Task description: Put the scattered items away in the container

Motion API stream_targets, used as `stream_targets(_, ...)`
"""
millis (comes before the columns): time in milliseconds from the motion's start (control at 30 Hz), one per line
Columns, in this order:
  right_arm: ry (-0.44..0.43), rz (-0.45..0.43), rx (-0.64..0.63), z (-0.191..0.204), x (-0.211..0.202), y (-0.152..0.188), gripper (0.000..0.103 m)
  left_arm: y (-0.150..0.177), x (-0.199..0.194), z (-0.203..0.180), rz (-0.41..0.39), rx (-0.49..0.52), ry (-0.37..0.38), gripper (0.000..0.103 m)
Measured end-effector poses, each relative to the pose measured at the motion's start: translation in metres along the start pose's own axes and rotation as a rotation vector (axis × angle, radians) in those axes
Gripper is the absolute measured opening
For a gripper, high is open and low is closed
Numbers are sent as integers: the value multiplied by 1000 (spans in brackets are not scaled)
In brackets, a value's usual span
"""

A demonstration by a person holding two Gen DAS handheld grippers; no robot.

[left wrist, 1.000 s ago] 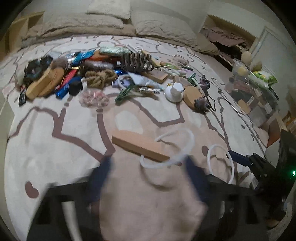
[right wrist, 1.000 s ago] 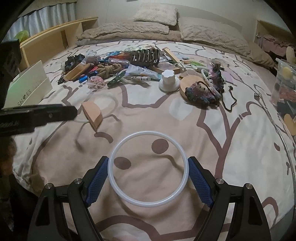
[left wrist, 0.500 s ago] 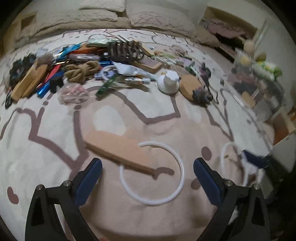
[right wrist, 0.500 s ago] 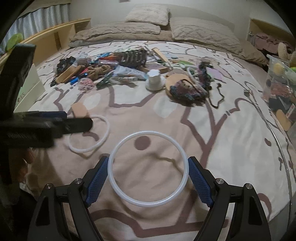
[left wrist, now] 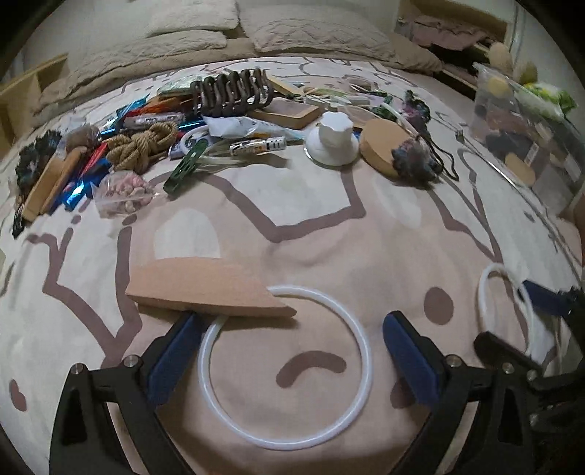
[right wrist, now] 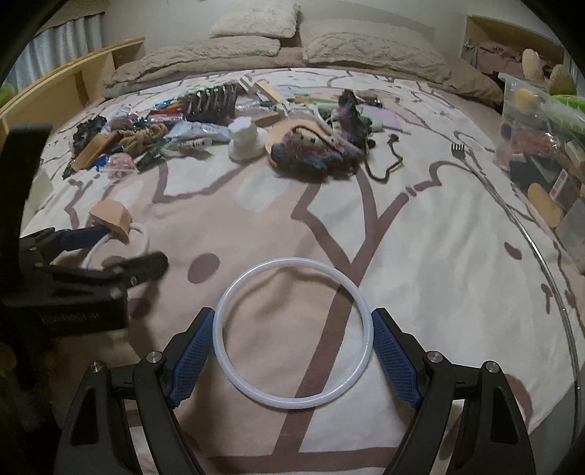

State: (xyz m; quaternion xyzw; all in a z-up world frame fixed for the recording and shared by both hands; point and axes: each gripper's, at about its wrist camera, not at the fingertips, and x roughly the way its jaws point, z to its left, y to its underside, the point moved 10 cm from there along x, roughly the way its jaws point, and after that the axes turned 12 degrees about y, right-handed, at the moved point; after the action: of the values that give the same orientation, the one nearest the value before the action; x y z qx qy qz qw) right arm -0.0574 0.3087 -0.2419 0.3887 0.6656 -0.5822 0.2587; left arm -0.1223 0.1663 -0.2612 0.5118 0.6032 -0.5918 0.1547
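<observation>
White ring (right wrist: 292,332) spans right hand-held gripper (right wrist: 292,358) pads.

Left hand-held gripper (left wrist: 289,350) spread wide around white ring (left wrist: 285,367); cork wedge (left wrist: 204,288) overlapping ring

Dim indoor light, bedroom setting. Wide bed (right wrist: 420,226) under a cream cover (left wrist: 303,234) patterned with brown branching lines and dots. Beige pillows (right wrist: 252,22) stacked along the headboard end against a pale wall (right wrist: 365,11). Light wooden shelf unit (right wrist: 65,87) at the left, grey curtain (right wrist: 62,40) behind it. Open wooden cubby (left wrist: 453,25) at the far right, stuffed with dark fabric.
</observation>
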Motion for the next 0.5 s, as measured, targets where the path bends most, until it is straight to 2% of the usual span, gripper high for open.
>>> stream_targets(233,-3,-7,-1,1,1,-1,85,3,3,-2,33,36,-4,100)
stream_targets(367,-2,-11,-2,1,2,-1,85,5,0,-2,27,31,0,99)
stream_targets(433,4,-17,-4,1,2,-1,85,5,-5,1,0,23,-9,88)
stream_targets(500,10,-23,-4,1,2,-1,85,4,-10,5,-30,8,-1,84)
